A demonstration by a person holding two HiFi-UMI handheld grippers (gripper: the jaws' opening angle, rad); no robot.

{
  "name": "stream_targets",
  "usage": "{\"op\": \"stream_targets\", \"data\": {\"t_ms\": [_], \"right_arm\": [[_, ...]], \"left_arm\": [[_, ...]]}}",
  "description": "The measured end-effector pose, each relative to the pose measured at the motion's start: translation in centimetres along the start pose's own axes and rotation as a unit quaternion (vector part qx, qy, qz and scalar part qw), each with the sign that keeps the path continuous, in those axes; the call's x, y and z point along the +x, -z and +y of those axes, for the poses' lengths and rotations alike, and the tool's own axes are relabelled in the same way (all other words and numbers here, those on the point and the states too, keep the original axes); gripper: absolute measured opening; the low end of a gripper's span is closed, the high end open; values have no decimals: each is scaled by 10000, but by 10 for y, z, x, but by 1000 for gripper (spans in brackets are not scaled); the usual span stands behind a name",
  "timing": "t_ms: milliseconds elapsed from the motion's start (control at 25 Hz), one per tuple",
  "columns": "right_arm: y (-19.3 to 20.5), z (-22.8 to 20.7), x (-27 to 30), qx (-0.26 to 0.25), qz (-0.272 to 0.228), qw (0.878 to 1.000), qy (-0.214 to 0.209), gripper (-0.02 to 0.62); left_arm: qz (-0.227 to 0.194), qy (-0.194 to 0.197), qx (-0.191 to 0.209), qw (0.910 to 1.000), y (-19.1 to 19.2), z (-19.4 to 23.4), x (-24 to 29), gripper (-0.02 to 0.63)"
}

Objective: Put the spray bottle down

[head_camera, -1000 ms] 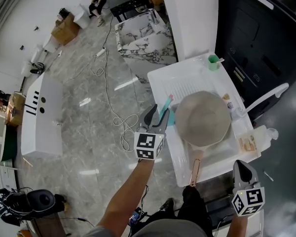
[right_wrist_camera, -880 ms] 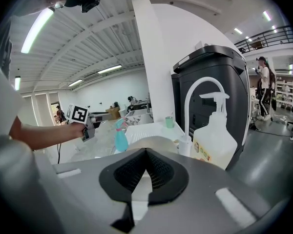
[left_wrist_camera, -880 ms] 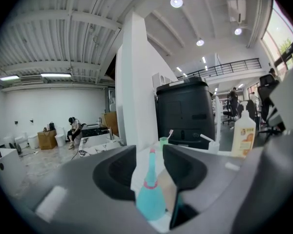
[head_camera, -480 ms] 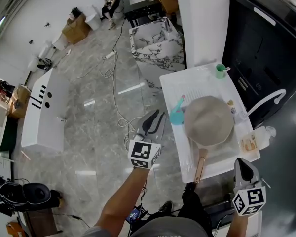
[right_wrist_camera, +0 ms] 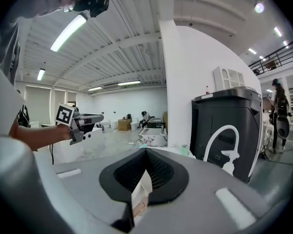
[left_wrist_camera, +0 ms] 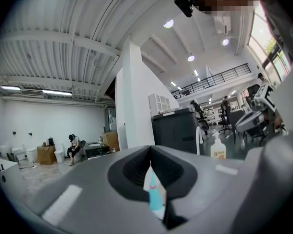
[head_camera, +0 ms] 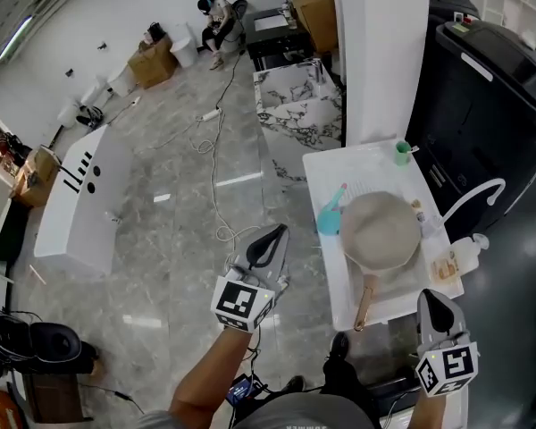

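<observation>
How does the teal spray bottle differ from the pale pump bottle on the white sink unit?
Colour: the teal plastic spray bottle has a pink tip; the pale pump bottle is whitish. Place: the spray bottle stands at the left edge of the white sink unit, beside the round beige pan; the pump bottle stands at the right edge, near the curved white tap. Both rest on the same unit.

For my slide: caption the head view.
Left gripper, jaws just closed empty, and shut right gripper clear of the teal spray bottle resting beside the pan.
</observation>
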State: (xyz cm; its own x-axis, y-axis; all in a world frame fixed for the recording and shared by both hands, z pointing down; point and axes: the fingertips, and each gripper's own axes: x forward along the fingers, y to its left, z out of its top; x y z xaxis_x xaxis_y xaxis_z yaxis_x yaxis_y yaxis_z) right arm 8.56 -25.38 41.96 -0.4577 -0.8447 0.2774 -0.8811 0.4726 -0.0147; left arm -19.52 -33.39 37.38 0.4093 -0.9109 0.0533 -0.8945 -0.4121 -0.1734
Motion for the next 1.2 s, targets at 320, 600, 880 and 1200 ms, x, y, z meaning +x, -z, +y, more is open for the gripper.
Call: {"op": "stream_targets", "data": {"t_ms": [320, 600, 880, 1200], "right_arm": [[-50, 57, -30, -583, -309, 9975, -263, 2], [-77, 121, -50, -988, -447, 9919, -669, 0], [-100, 173, -74, -1285, -666, 9854, -897, 0], [-104, 204, -84, -1442, -694, 9818, -1021, 0]], "left_arm": [[151, 403, 319, 9986, -33, -15, -74, 0], [235, 718, 426, 9962, -50, -22, -139, 0], [168, 763, 551, 9954, -60, -23, -191, 0], [-5, 703, 396, 9967, -65, -18, -225, 0]]}}
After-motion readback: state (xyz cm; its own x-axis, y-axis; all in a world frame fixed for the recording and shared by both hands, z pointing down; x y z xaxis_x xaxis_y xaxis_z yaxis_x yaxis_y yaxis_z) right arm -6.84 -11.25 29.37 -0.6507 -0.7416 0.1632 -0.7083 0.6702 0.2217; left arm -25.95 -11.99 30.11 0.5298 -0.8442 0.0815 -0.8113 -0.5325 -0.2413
